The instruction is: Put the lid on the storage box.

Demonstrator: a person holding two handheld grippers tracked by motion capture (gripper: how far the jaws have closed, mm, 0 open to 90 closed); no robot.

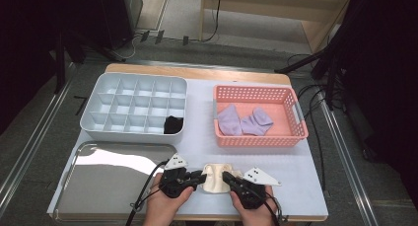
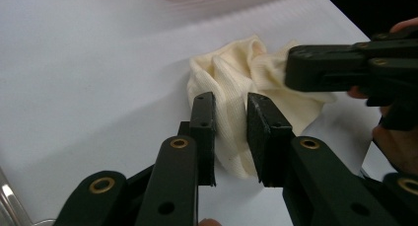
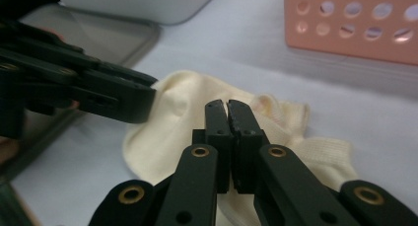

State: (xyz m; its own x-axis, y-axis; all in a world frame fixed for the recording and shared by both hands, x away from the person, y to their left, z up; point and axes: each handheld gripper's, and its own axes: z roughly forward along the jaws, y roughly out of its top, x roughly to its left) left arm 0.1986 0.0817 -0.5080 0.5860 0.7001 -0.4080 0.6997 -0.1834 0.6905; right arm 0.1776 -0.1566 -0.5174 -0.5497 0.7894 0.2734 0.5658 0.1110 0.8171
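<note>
While both tools (image 1: 213, 178) flank it, cream sock (image 1: 215, 176) lies between.

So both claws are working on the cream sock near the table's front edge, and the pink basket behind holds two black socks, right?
Not quite: the two socks in the pink basket are lilac, as the high view shows. The black one sits in the divided grey tray. Both claws are at the cream sock.

Cream socks: one (image 1: 217, 177), bunched on the table between the fingertips of the two grippers
Purple socks: two (image 1: 229, 119) (image 1: 257, 122), in the basket, well beyond the fingertips
Black socks: one (image 1: 173, 124), in a near-row compartment of the organiser, beyond the left fingers
Pink baskets: one (image 1: 296, 133)
Grey divided organisers: one (image 1: 93, 110)
Metal trays: one (image 1: 74, 159), just left of the left fingers
Grippers: two, left (image 1: 199, 176) and right (image 1: 226, 177)
</note>
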